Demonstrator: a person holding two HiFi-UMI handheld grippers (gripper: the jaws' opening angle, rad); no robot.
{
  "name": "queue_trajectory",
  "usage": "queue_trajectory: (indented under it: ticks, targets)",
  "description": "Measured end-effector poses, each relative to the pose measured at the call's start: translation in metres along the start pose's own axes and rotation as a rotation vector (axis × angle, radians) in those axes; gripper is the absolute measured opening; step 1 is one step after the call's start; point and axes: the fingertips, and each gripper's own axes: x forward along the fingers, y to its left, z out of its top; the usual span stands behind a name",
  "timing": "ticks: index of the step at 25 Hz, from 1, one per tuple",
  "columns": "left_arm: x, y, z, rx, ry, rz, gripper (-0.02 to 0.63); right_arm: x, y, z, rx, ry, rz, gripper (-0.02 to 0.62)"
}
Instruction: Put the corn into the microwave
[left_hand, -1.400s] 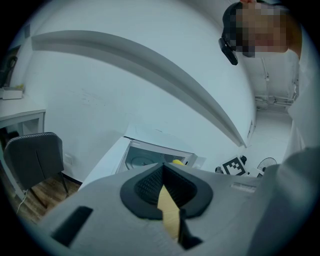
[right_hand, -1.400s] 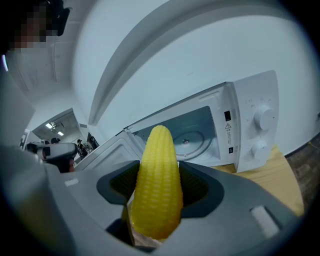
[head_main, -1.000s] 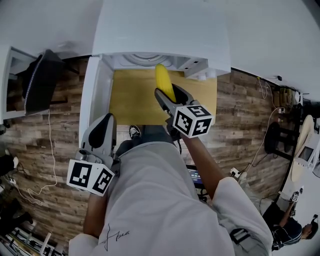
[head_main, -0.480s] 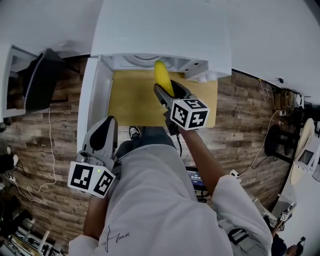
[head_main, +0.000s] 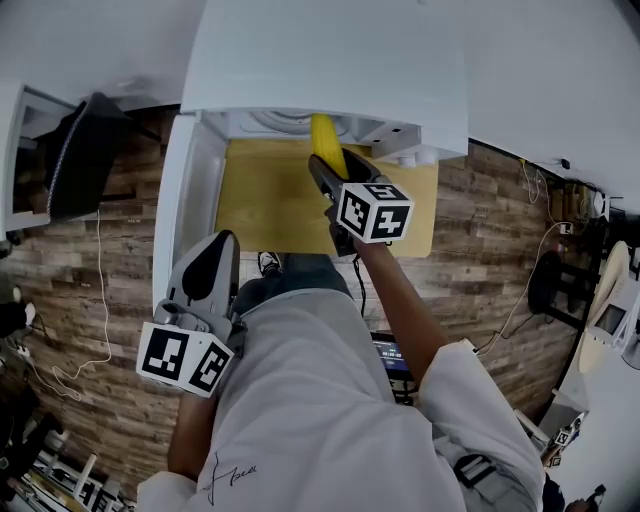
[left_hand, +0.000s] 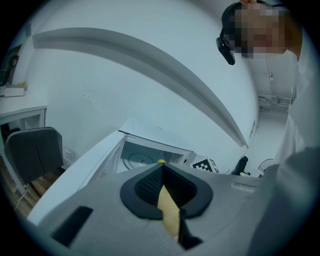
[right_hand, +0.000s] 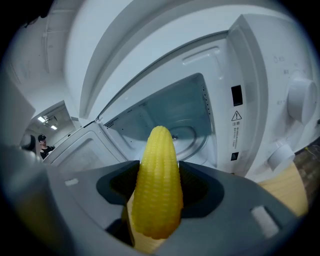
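Left gripper (head_main: 216, 246) is hovering closest to the person, beside the grey shirt (head_main: 320, 400) and by the near left corner of the desk (head_main: 262, 205). Its jaws are resting together at the tips and are holding nothing; in the left gripper view (left_hand: 161, 168) only a sliver of the yellow desk top is showing through the gap lower down.

Further out, the right gripper (head_main: 333, 176) is reaching across the desk with its marker cube (head_main: 375, 210) facing up. Its jaws are standing wide and pressing on the thick lower part of the corn (head_main: 322, 136), one pad on each side. The corn is standing out past the jaws, with its narrow tip pointing ahead. In the right gripper view (right_hand: 159, 181) the corn (right_hand: 159, 150) is filling the middle, its rows of kernels showing plainly.

Beyond it, the white microwave (head_main: 330, 60) is sitting along the far edge of the desk with its door (right_hand: 82, 150) swung open to the left. The corn's tip is lying right at the mouth of the cavity; whether it is crossing the threshold I cannot tell. Inside, the round glass plate (right_hand: 186, 135) is lying flat on the cavity floor. Two white knobs (right_hand: 301, 101) are sticking out from the panel on the right.
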Motion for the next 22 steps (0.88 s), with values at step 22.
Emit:
queue_trajectory:
  ticks: [22]
  targets:
    - [0.004,0.018,-0.002,-0.016,0.024,0.05,-0.012,0.048,-0.02,0.013,-0.038,-0.007,-0.081,0.262]
